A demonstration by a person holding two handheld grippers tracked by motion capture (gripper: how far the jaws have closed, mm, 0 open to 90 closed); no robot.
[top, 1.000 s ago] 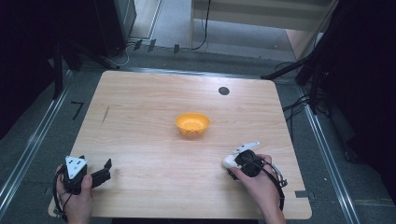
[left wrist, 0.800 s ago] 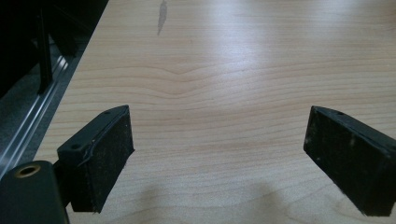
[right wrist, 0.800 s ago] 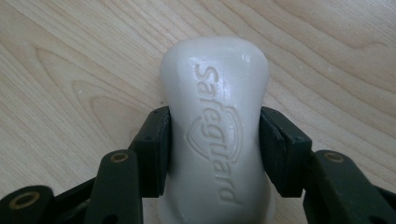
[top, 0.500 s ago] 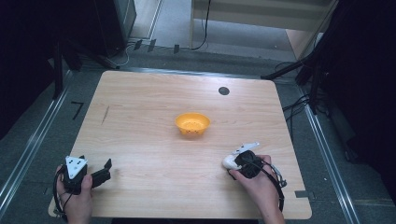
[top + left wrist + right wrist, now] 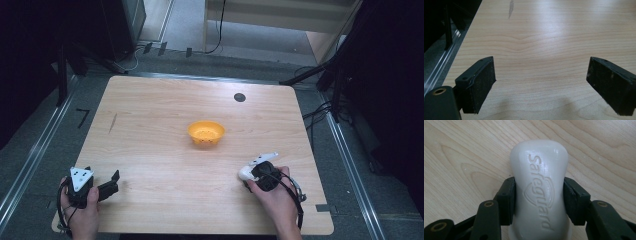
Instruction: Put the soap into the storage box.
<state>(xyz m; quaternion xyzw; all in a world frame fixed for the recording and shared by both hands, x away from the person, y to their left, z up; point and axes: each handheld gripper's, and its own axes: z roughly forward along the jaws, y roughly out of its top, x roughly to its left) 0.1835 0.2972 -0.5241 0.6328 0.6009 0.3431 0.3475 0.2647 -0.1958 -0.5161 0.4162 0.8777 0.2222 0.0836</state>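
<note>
Right gripper view: right tongs (image 5: 539, 202) clamp the soap bar (image 5: 540, 187) across its width, long axis pointing straight ahead; left tongs (image 5: 544, 85) apart.

the high view looks forward and down from above the person's side, taking in the whole table (image 5: 150, 125). each gripper view sits low and close, looking along its own jaws; all three share the wooden tabletop.
</note>
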